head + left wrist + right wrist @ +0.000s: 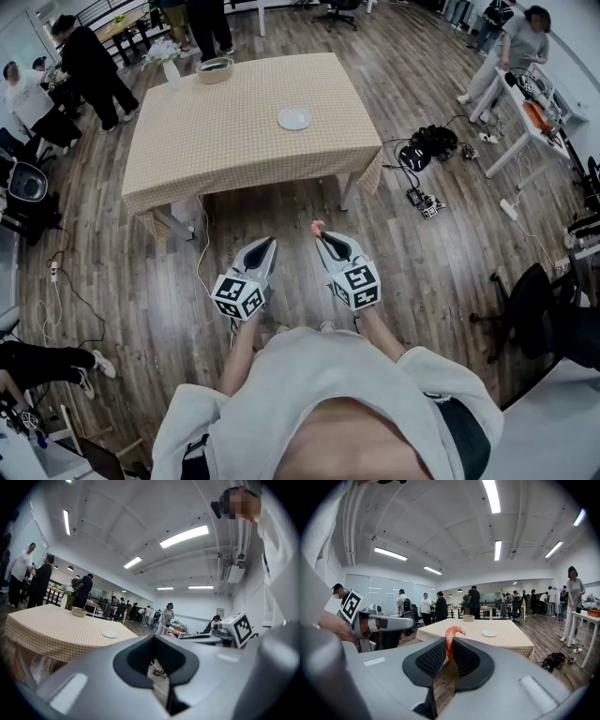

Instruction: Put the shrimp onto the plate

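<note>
Shrimp, orange-pink and curled: where is it?
— Pinched upright in my right claw, whose pads are nearly together on it. My left claw is closed and empty.
— What is left?
— The pickup is done. The small round white plate on the beige checked table stands well apart, so carrying and release remain.

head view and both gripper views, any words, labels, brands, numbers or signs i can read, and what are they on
No word, brand or number can be read in any view.
left gripper, left marker cube: black-and-white square code patterns only, no letters.
right gripper, right marker cube: the same kind of patterns, no letters.
Anything printed farther back in the room is too small and blurred to read.
</note>
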`<state>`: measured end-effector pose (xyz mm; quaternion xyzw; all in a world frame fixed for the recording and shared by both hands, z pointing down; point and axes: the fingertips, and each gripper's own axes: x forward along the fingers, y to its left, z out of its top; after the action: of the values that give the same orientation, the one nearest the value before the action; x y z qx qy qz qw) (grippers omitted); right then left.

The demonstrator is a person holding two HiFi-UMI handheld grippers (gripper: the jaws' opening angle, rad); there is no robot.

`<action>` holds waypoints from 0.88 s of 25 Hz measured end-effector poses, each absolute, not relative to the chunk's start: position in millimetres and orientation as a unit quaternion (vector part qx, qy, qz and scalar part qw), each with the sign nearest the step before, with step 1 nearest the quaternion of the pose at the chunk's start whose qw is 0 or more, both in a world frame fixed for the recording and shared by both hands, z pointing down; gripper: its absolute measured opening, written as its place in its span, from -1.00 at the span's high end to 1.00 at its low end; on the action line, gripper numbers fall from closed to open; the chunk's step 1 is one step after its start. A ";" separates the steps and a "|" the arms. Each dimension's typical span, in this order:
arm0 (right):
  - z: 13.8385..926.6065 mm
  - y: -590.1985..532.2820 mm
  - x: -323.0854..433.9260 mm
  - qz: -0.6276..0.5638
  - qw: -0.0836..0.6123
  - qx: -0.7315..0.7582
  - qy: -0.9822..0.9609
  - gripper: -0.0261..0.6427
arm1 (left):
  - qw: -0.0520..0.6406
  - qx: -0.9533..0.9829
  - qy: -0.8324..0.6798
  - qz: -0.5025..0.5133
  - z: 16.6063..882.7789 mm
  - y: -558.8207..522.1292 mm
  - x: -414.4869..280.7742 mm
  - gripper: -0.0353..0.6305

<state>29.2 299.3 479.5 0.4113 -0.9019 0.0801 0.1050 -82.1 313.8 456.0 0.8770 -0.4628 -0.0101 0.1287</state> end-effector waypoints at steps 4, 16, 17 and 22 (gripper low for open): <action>480.9 291.1 34.1 0.076 0.104 0.413 -0.902 0.79 | 0.127 0.880 -0.457 -0.008 458.7 306.5 -74.3 0.87; 480.4 276.4 62.7 0.079 0.086 0.408 -0.906 0.78 | 0.124 0.881 -0.457 -0.003 461.2 295.9 -48.1 0.87; 482.3 275.7 66.1 0.082 0.086 0.408 -0.905 0.78 | 0.125 0.880 -0.458 -0.001 462.7 295.6 -46.6 0.87; 491.8 275.7 87.0 0.094 0.091 0.406 -0.905 0.78 | 0.130 0.871 -0.474 0.002 467.3 294.1 -42.1 0.87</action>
<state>87.0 275.7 491.8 0.4058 -0.9045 0.0943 0.0907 -42.1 294.1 467.3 0.8706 -0.4745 0.0018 0.1300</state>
